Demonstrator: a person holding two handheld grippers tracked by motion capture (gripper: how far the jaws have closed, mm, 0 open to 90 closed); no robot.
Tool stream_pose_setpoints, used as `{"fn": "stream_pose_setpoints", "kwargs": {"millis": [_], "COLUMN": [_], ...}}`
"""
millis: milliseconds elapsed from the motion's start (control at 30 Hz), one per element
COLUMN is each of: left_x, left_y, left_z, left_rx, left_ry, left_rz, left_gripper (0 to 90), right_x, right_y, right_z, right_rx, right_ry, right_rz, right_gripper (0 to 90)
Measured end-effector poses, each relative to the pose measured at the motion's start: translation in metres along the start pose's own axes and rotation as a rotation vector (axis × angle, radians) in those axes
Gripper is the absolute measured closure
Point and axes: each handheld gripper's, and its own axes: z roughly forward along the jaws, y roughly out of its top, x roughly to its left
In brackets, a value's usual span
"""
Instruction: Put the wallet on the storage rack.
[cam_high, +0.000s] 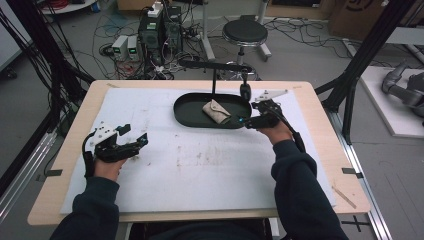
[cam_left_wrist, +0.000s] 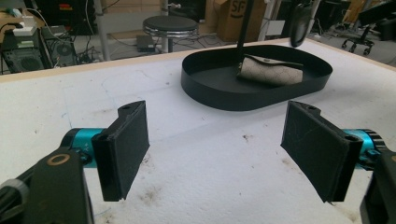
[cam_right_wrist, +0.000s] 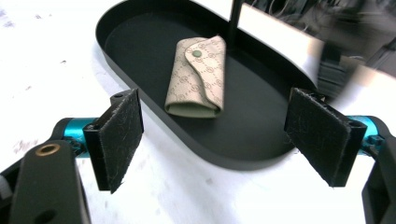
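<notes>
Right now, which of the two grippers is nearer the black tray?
The right gripper, open at the end of the black tray that holds the beige pouch. The left gripper hangs well short, over the white mat.

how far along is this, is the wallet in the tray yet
Looks done: the wallet lies flat inside the black tray, snap flap shut. In hand: nothing; the right gripper stands open beside the tray's end, the left gripper open over the white mat. Probably left: only pulling the hands away.
</notes>
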Motion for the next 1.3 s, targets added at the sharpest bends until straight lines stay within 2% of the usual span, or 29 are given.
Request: {"fn": "stream_pose_setpoints", "kwargs": {"millis": [67,133,267,333,367,400,567,633,833,1000,1033,1300], "left_x": [0.000,0.000,0.001,0.002,0.003,0.003,0.004,0.003,-0.004,-0.003,-0.003,-0.005], "left_y": [0.000,0.000,0.000,0.000,0.000,0.000,0.001,0.002,0.005,0.006,0.006,0.006], "left_z": [0.000,-0.001,0.000,0.000,0.000,0.001,0.002,0.003,0.006,0.006,0.006,0.004], "left_rx": [-0.001,-0.002,-0.005,-0.008,-0.012,-0.017,-0.026,-0.032,-0.042,-0.038,-0.038,-0.041], "left_ry": [-0.002,-0.001,0.003,0.000,-0.003,-0.003,-0.012,-0.029,-0.013,-0.005,-0.003,-0.006], "left_rz": [0.001,0.001,-0.008,-0.014,-0.019,-0.028,-0.052,-0.073,-0.047,-0.035,-0.034,-0.013], "left_gripper": [22.8,22.8,22.8,22.8,22.8,22.6,19.3,18.7,18.7,18.7,18.7,18.7], "right_x": [-0.001,-0.001,-0.002,-0.002,-0.002,-0.002,0.003,0.006,0.008,0.007,0.008,0.011], "right_y": [-0.007,-0.016,-0.033,-0.040,-0.046,-0.050,-0.072,-0.083,-0.108,-0.115,-0.116,-0.113], "right_z": [-0.013,-0.026,-0.048,-0.055,-0.061,-0.065,-0.083,-0.087,-0.095,-0.101,-0.102,-0.105], "right_rx": [0.017,-0.026,-0.056,-0.071,-0.087,-0.091,-0.106,-0.108,-0.117,-0.144,-0.145,-0.163], "right_ry": [-0.008,-0.008,-0.022,-0.041,-0.053,-0.065,-0.105,-0.123,-0.141,-0.141,-0.143,-0.150], "right_rz": [0.009,0.013,0.025,0.030,0.058,0.064,0.074,0.084,0.088,0.094,0.078,0.080], "right_gripper": [20.0,20.0,20.0,20.0,20.0,20.0,20.0,20.0,20.0,20.0,20.0,20.0]}}
